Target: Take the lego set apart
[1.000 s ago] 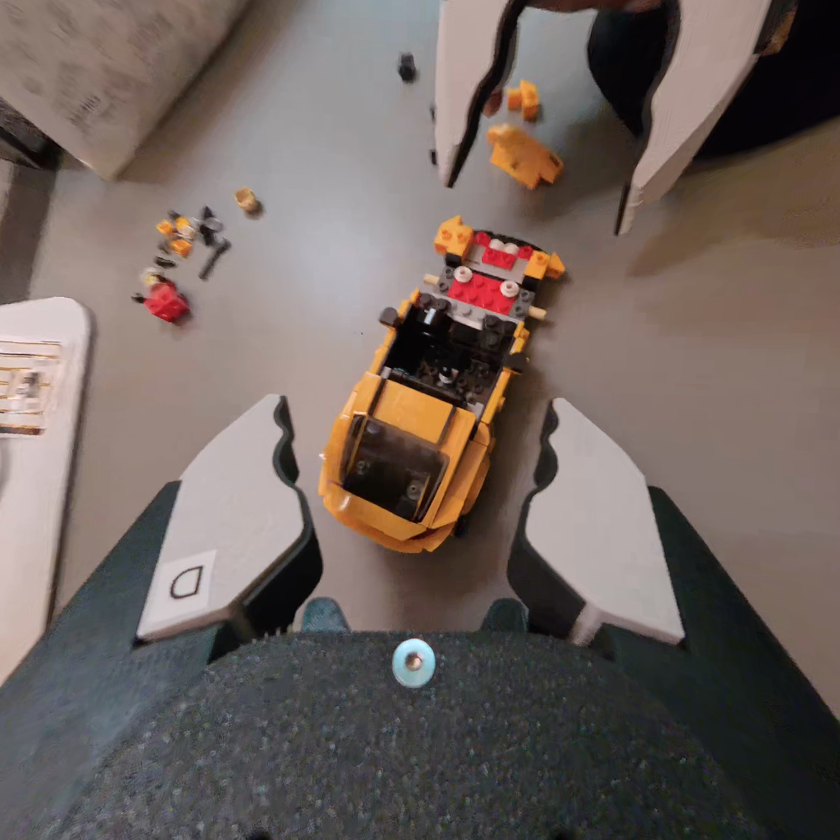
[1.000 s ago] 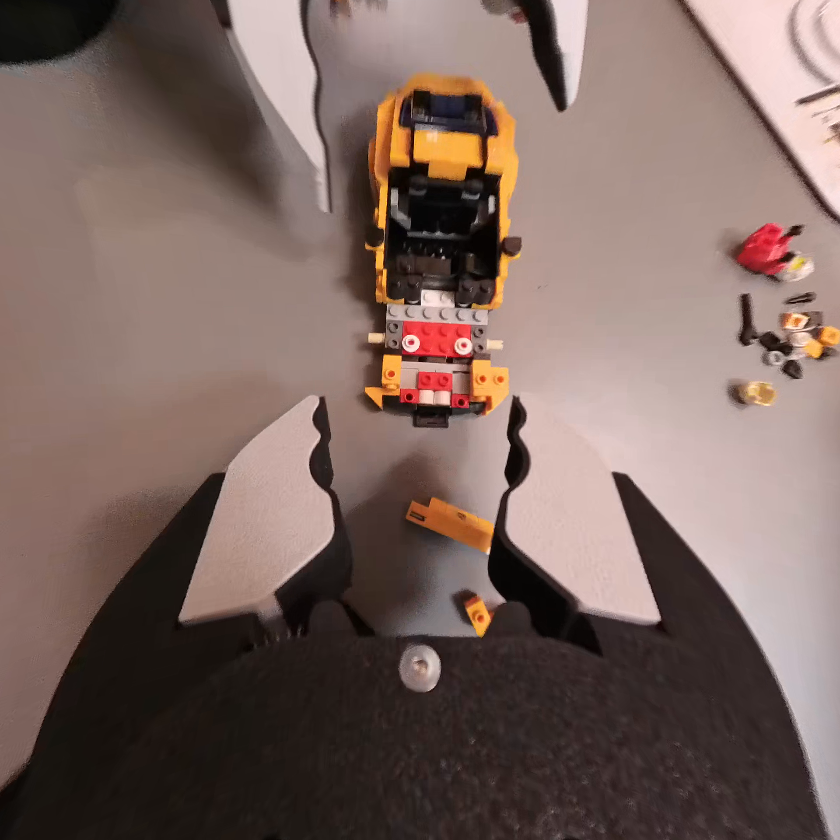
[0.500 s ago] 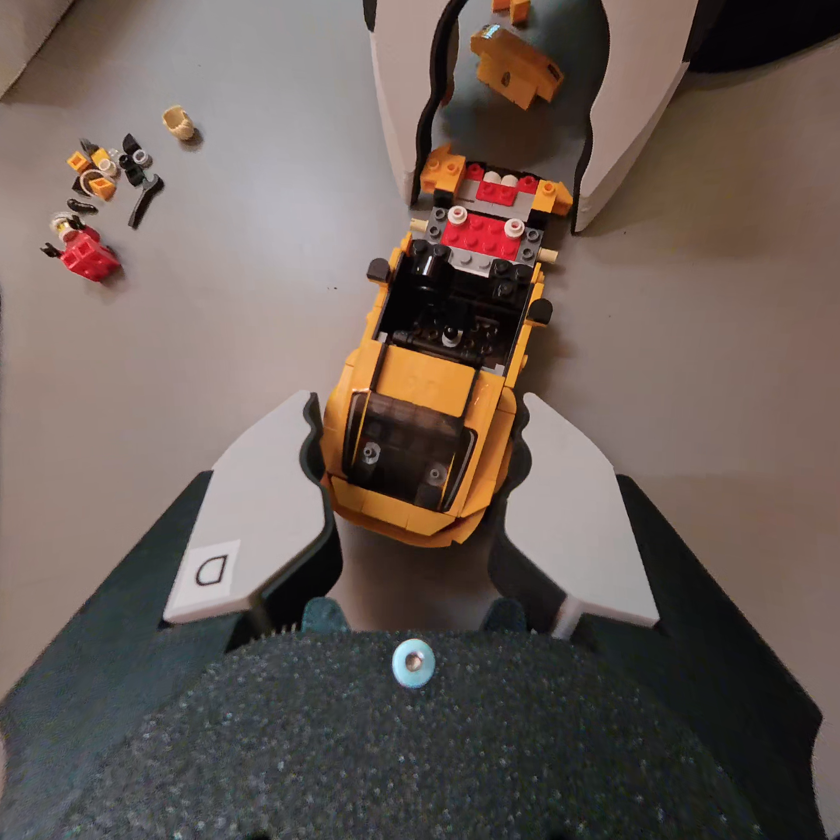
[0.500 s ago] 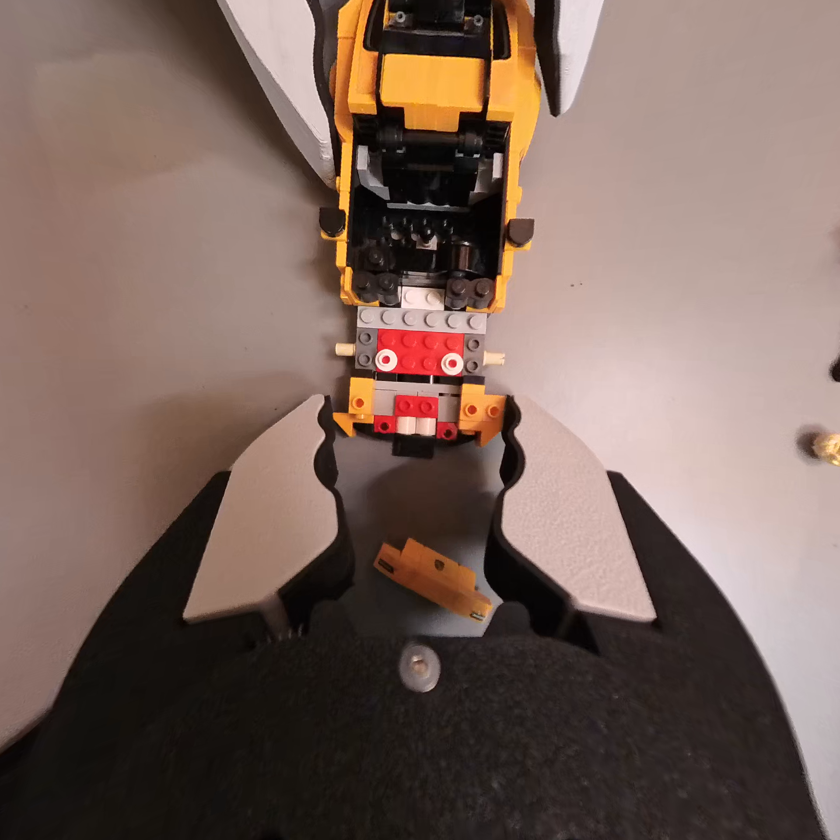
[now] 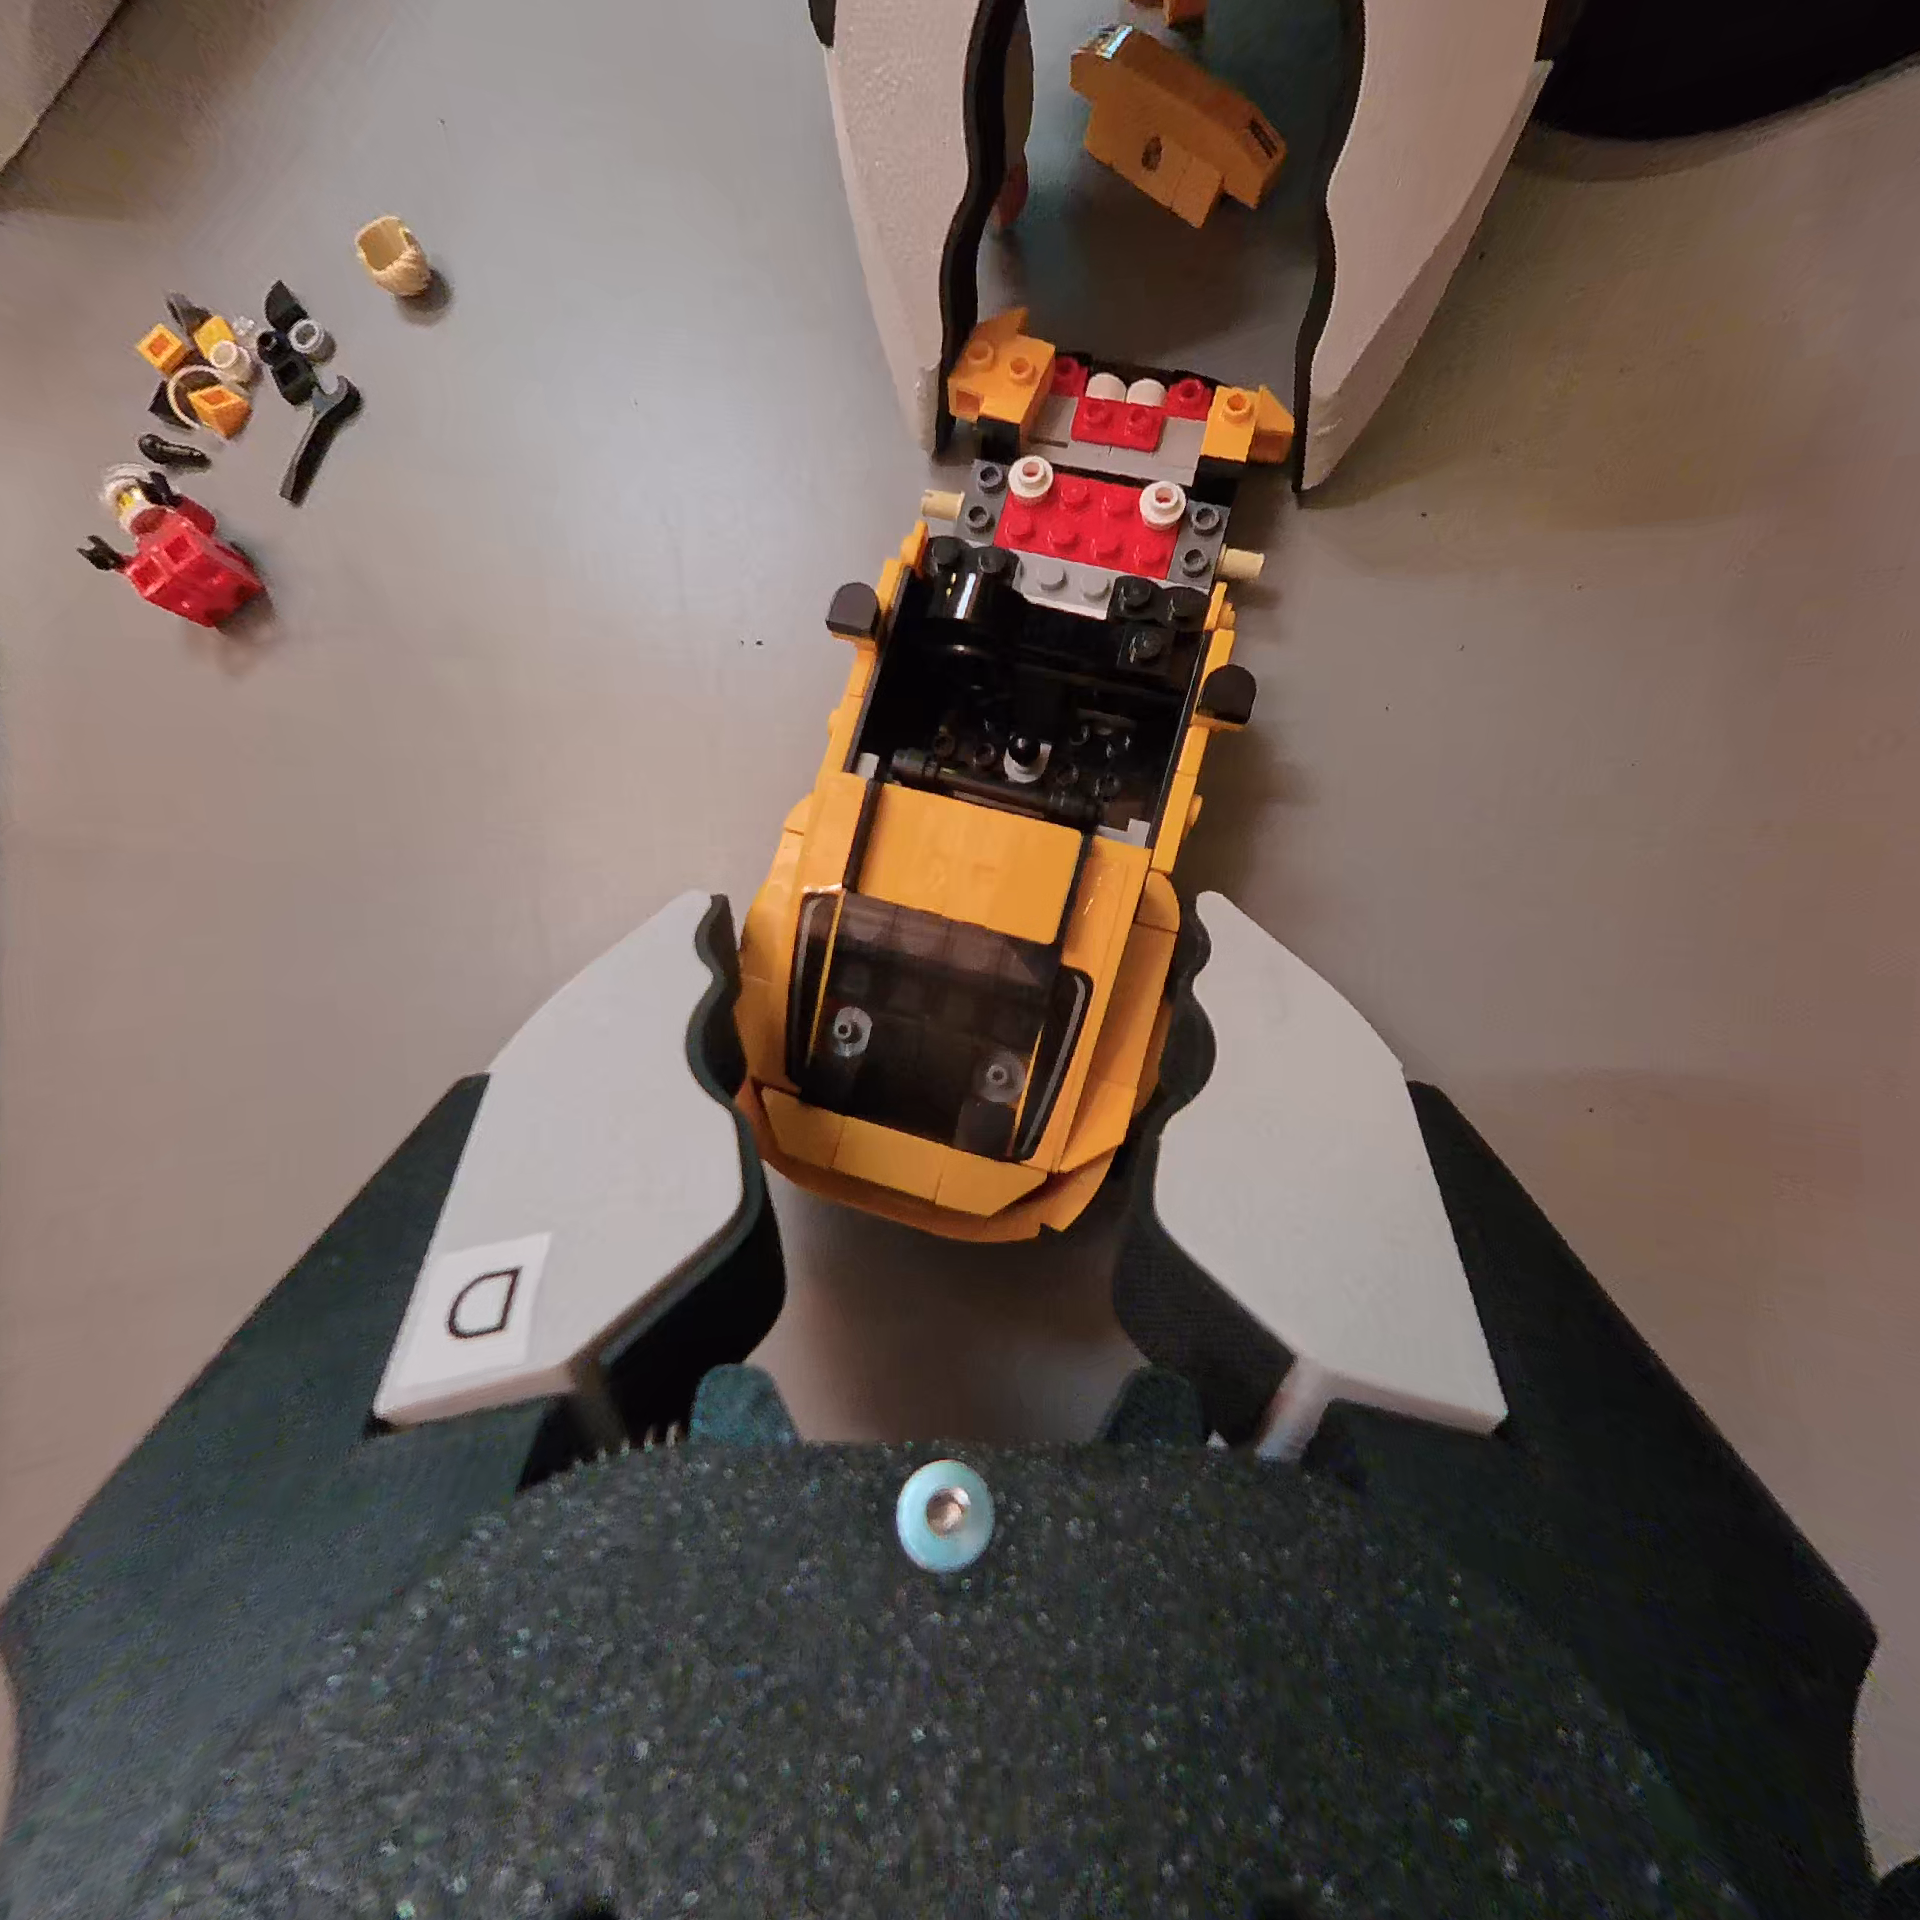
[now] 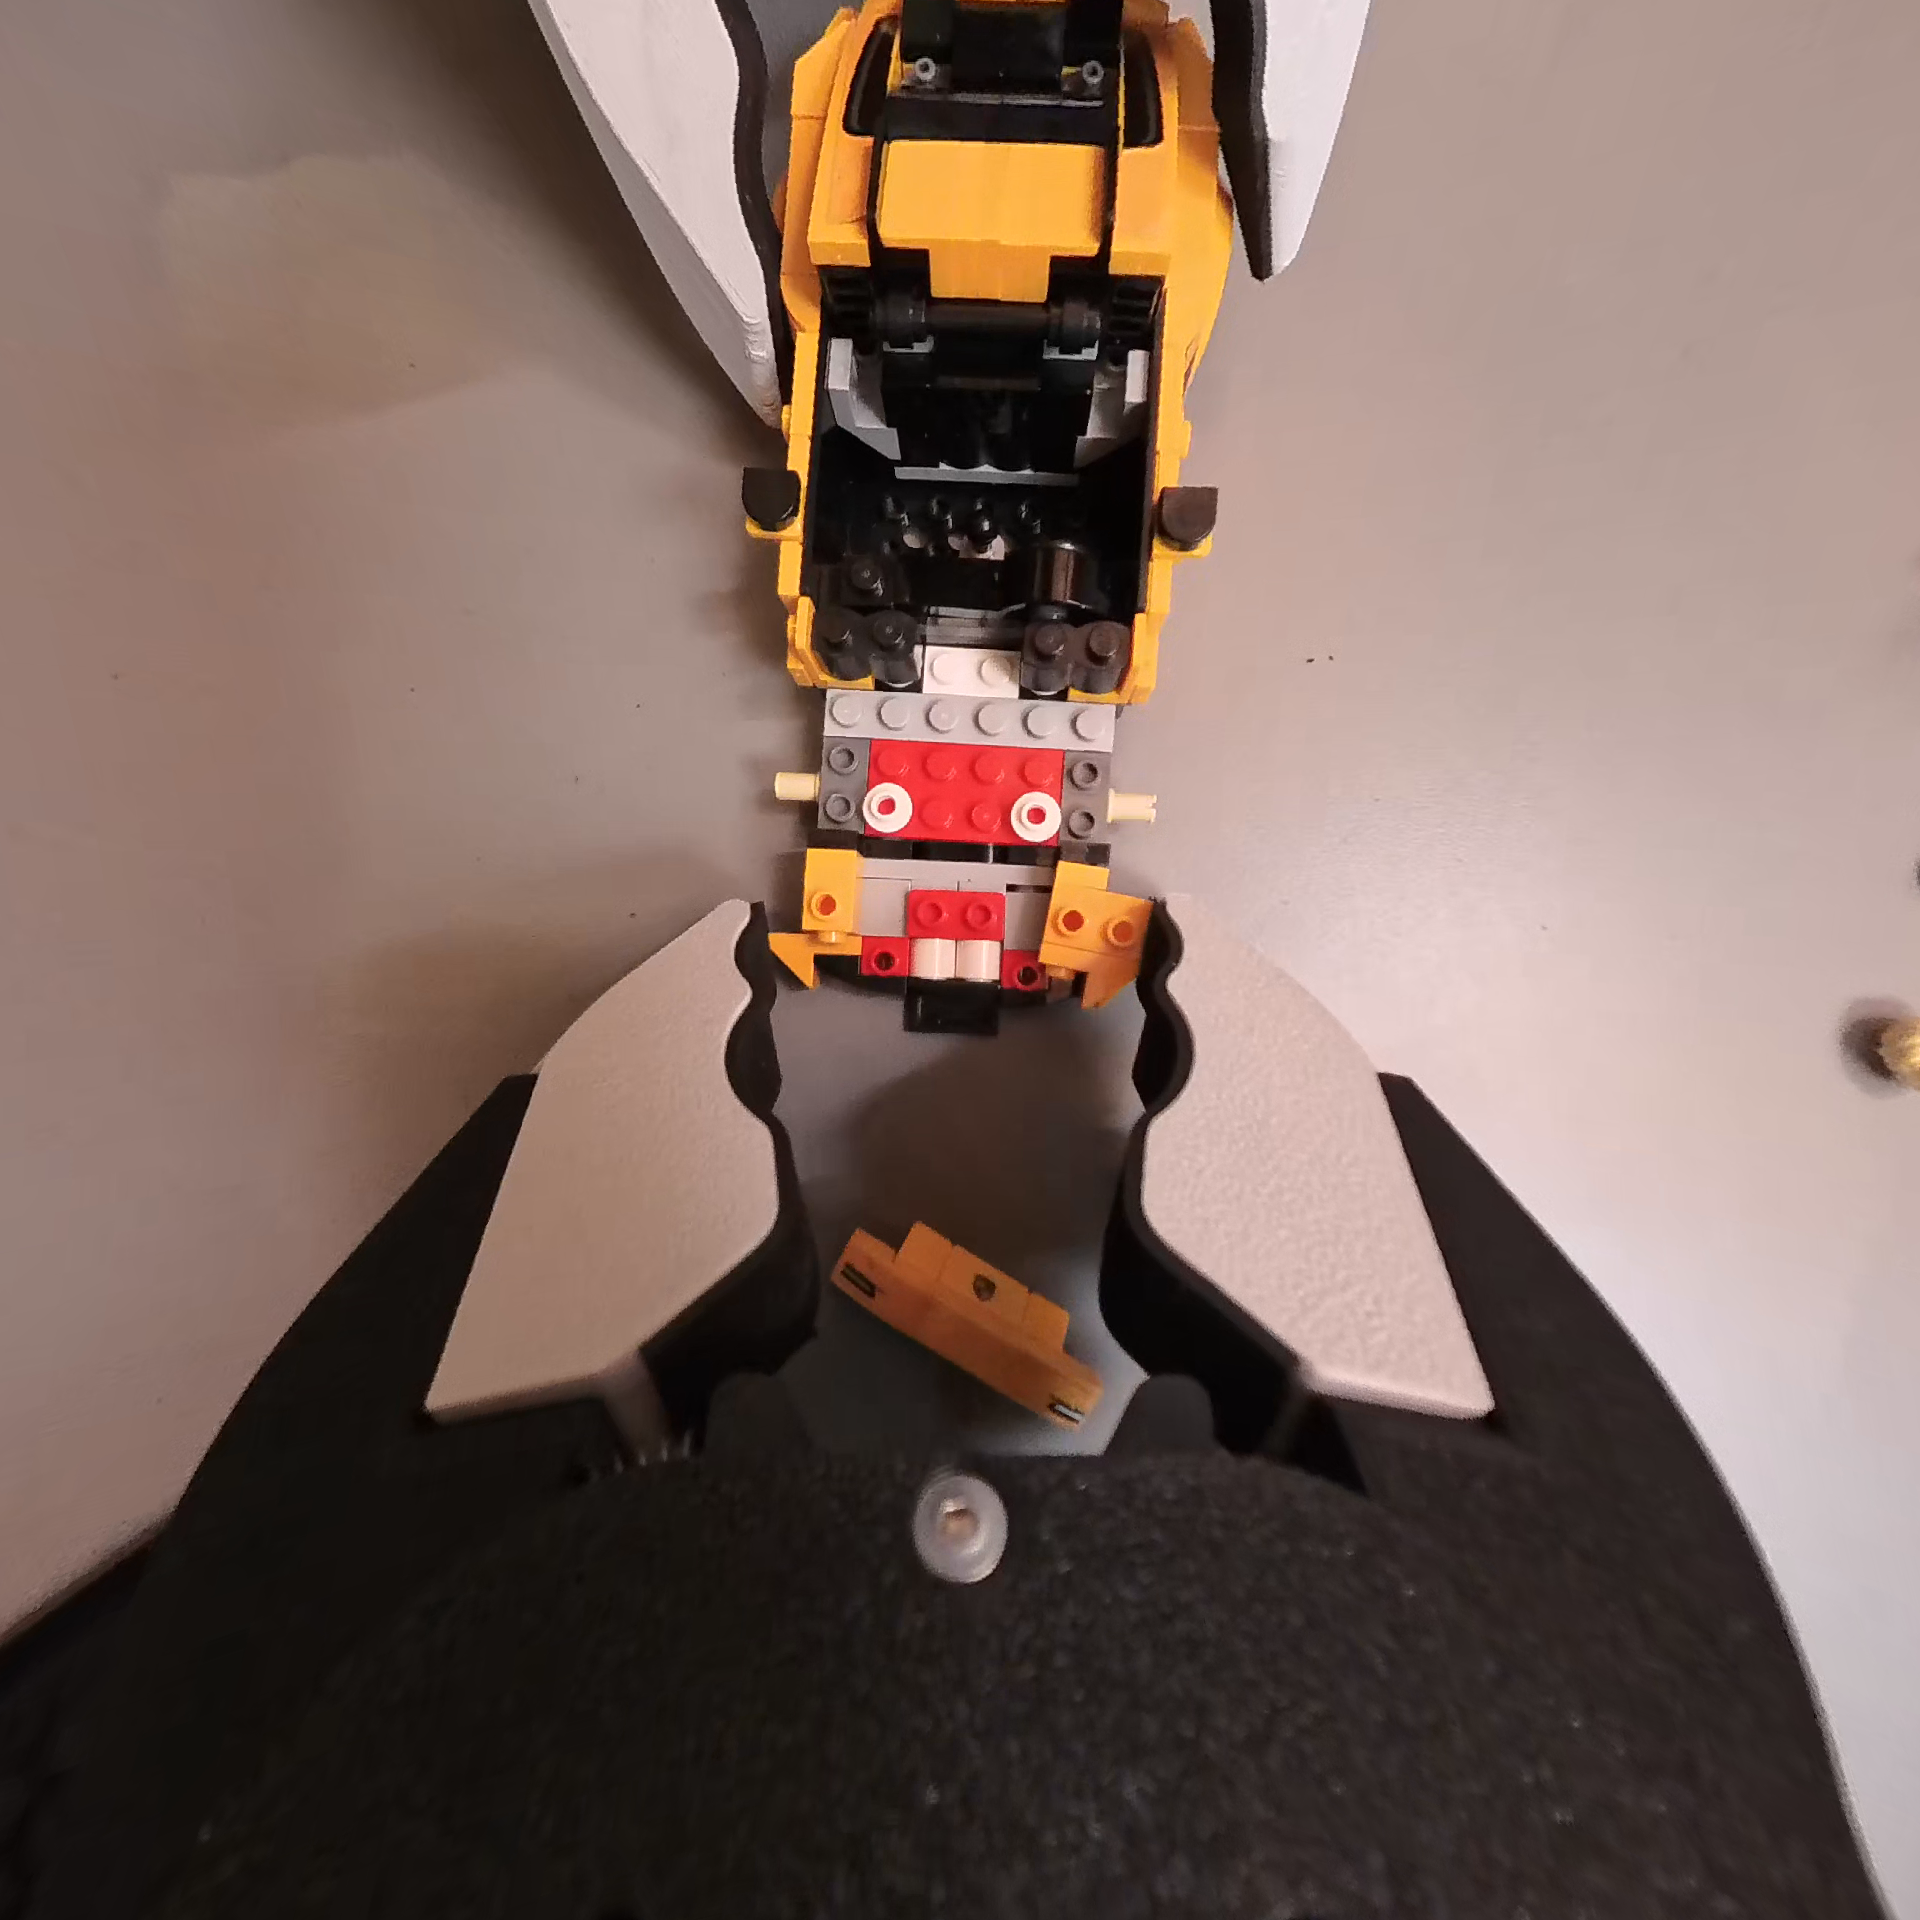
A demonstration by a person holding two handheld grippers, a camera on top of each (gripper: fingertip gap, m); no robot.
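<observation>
A yellow lego car (image 5: 977,862) lies on the grey surface with its roof off and its red and grey rear bricks bare. It also shows in the right wrist view (image 6: 987,208). My left gripper (image 5: 956,904) is shut on the car's windshield end, one pad on each side. My right gripper (image 6: 953,914) faces it from the far end. Its fingertips press on the orange rear corners, and the right corner piece sits tilted. A loose yellow brick assembly (image 6: 966,1320) lies between the right gripper's fingers, behind the car.
A small pile of black, orange and grey parts (image 5: 229,374), a red piece (image 5: 182,566) and a tan piece (image 5: 393,258) lie to the car's left. A dark object (image 5: 1714,62) is at the far right.
Both grippers moved in along the car from opposite ends. The left one closed onto the windshield end. The right one narrowed onto the rear corners.
</observation>
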